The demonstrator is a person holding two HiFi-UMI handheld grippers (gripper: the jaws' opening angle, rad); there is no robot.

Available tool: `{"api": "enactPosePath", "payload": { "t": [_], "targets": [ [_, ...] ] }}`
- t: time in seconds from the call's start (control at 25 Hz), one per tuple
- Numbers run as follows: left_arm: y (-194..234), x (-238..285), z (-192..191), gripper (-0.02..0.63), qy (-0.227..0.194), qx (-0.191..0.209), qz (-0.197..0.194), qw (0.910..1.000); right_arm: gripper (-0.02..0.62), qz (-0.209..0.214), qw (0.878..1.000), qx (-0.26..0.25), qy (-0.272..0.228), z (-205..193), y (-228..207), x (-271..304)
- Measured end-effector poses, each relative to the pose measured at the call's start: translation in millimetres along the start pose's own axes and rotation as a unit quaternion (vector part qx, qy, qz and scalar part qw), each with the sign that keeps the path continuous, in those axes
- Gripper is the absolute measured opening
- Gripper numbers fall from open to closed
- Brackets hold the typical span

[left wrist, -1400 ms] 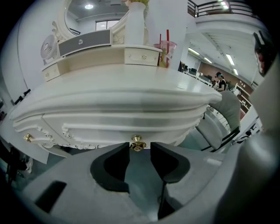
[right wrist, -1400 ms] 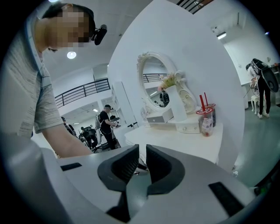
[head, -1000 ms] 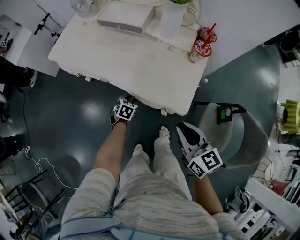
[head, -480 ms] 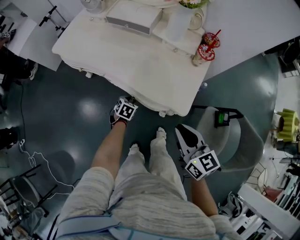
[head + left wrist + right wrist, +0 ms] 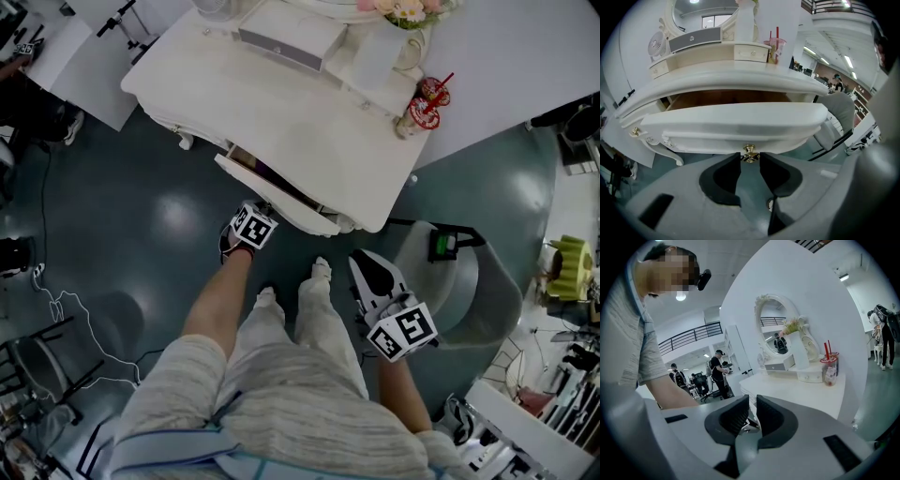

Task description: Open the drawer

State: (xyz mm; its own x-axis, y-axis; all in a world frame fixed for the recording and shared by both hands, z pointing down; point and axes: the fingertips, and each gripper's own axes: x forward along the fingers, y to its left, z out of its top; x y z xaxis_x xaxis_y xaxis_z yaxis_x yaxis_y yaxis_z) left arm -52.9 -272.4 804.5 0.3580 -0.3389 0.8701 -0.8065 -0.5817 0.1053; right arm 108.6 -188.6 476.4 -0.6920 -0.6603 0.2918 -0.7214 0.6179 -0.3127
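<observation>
A white dressing table has one drawer pulled partly out from under its top, and a dark strip of the inside shows. In the left gripper view the curved drawer front carries a small brass knob. My left gripper is shut on that knob, one dark pad on each side of it. From the head view, the left gripper sits at the drawer's front edge. My right gripper hangs beside my right leg, away from the table. Its jaws stand close together with nothing between them.
On the table are a small drawer box, a vase of flowers and a cup with red straws. A grey chair stands right of my legs. Cables and stands lie on the dark floor at the left.
The drawer has slid out from under the tabletop toward me, with the left gripper on its knob. The right gripper stays beside my leg.
</observation>
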Motion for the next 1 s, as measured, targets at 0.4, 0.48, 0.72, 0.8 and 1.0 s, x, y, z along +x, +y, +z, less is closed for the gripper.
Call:
{"api": "enactPosePath", "payload": {
  "t": [0.4,0.48,0.72,0.8,1.0],
  "targets": [
    [-9.3,-21.5,-41.8,0.137,0.01,-0.005,-0.005,0.9999,0.012,0.018,1.0,-0.011,0.0,-0.1,34.5,7.0],
    [-10.7,-24.7,-47.6,0.137,0.008,-0.006,-0.005,0.9999,0.012,0.023,1.0,-0.012,0.0,-0.5,40.5,9.0],
    [-17.4,-35.6,-70.6,0.138,0.012,-0.003,-0.008,0.9999,0.012,0.032,0.999,-0.019,0.0,1.5,56.6,15.3],
    [-18.0,-38.9,-78.0,0.138,0.011,0.001,-0.012,0.9999,0.012,0.035,0.999,-0.023,0.0,2.8,62.0,18.0],
    [-22.3,-45.0,-89.9,0.137,0.012,0.001,-0.018,0.9998,0.012,0.041,0.999,-0.029,0.002,1.9,75.2,21.9]
  ]
}}
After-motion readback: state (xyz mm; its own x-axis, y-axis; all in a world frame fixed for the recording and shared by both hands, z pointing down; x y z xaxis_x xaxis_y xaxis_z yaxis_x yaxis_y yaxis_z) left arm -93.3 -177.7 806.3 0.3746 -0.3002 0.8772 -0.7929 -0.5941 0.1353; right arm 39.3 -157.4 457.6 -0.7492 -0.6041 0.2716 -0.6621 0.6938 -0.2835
